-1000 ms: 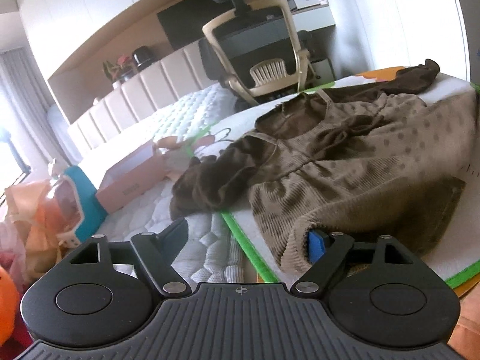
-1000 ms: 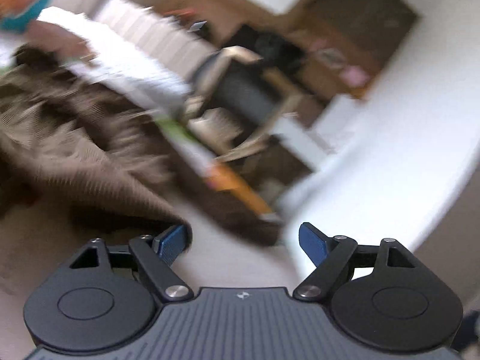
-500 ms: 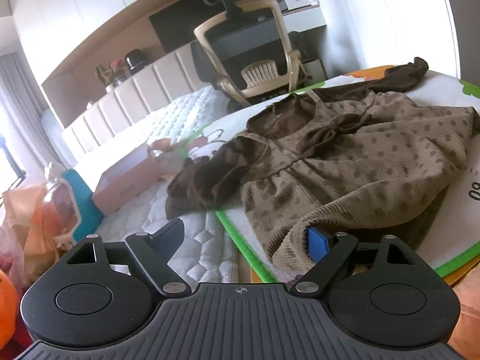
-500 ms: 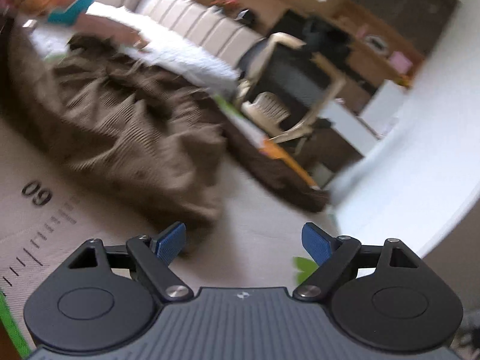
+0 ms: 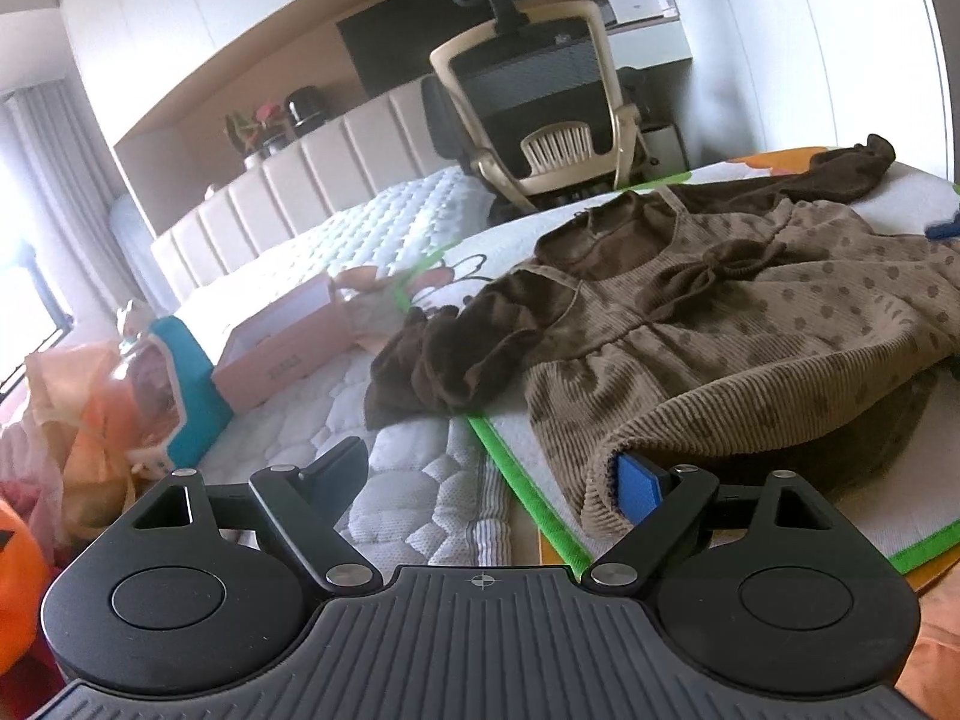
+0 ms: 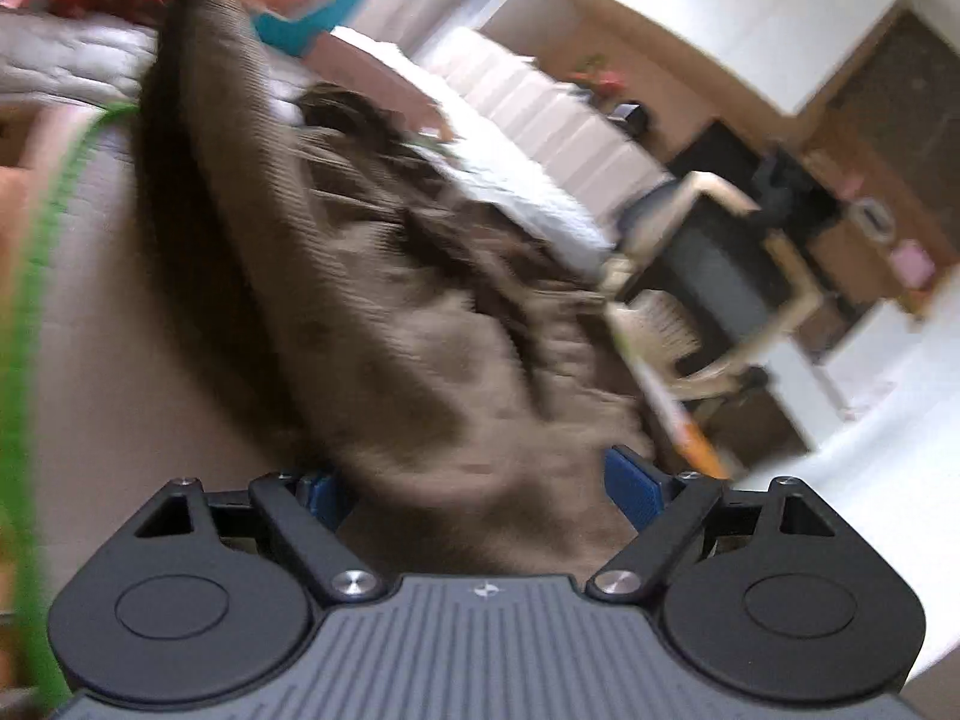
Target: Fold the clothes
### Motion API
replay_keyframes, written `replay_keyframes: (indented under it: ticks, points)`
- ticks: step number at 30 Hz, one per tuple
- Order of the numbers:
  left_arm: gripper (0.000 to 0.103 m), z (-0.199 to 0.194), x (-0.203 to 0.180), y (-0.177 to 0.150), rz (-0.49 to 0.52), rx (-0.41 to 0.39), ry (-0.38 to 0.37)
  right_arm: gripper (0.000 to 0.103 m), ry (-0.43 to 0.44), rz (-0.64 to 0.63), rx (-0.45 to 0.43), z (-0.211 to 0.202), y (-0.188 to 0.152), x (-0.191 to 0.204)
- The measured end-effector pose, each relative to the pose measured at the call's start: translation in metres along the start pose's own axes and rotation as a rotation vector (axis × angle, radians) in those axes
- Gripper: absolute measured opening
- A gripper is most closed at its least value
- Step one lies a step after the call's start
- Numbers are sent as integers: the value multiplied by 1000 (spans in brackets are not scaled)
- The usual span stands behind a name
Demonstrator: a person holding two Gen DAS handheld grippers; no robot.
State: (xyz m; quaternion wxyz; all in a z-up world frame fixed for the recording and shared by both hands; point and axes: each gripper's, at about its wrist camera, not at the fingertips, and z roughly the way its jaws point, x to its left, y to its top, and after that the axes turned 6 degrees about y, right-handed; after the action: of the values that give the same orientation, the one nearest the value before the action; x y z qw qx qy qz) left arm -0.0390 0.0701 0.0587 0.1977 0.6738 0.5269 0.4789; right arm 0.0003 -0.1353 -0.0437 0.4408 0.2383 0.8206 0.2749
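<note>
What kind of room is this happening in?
Most likely a bedroom that doubles as a study: a quilted mattress with a padded headboard, an office chair behind it, and a brown dress spread out for folding.

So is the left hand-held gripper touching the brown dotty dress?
Touching. The left wrist view shows the left hand-held gripper with one blue fingertip tucked under the hem of the brown dotted corduroy dress.

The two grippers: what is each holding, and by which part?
Nothing is held yet. Left gripper and right gripper are both open at the brown dress's hem.
</note>
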Motion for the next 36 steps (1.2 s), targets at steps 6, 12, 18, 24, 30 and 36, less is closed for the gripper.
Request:
replay_keyframes:
  ticks: [6, 12, 18, 24, 30, 36]
  points:
    - [90, -3, 2, -4, -16, -3, -12, 87, -207, 89, 39, -7, -25, -35]
    - [90, -7, -1, -4, -10, -2, -46, 87, -372, 198, 62, -33, -53, -73]
    - [93, -35, -6, -1, -6, -22, -164, 93, -337, 275, -4, -92, -65, -105]
    - [94, -56, -14, 2, 35, -42, -300, 102, -110, 148, 2, -130, -77, -91]
    - [95, -30, -17, 7, -16, 8, -366, 103, -60, 319, -103, -129, -69, -112]
    - [94, 50, -4, 24, -264, 156, -406, 103, 27, 577, -139, -66, -37, -153]
